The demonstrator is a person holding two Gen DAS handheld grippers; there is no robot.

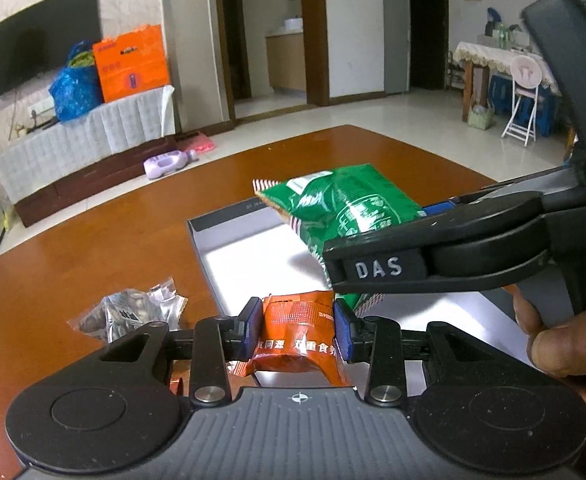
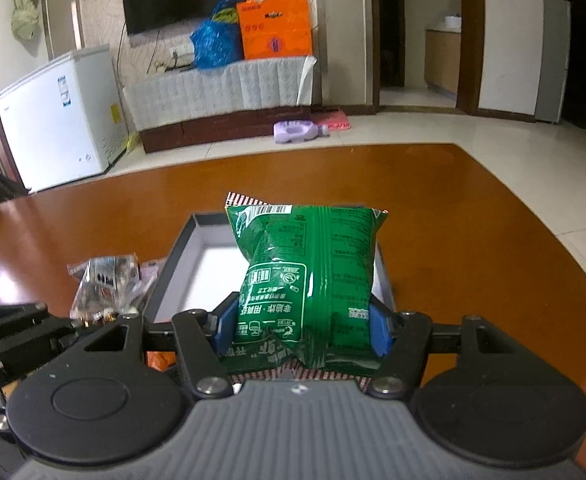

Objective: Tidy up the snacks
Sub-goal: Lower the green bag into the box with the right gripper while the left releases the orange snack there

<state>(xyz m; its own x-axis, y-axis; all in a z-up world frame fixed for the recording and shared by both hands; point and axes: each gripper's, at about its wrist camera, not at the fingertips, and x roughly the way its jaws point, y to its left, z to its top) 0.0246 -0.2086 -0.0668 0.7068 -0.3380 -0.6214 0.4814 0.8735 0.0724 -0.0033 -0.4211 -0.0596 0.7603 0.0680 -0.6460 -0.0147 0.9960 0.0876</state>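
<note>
My left gripper [image 1: 297, 330] is shut on an orange snack packet [image 1: 299, 332] at the near edge of a shallow dark box with a white floor [image 1: 253, 256]. My right gripper [image 2: 303, 326] is shut on a green snack bag [image 2: 307, 276] and holds it above the box [image 2: 197, 264]. In the left wrist view the green bag [image 1: 345, 208] and the right gripper's body [image 1: 433, 256] hang over the box from the right. A clear packet with dark contents [image 1: 129, 312] lies on the table left of the box; it also shows in the right wrist view [image 2: 105, 284].
The box sits on a brown wooden table [image 1: 93, 248]. The far table edge [image 2: 253, 152] borders a tiled floor. Beyond are a covered TV cabinet [image 2: 221, 84], a white chest freezer [image 2: 57, 116] and a purple bottle on the floor [image 2: 297, 133].
</note>
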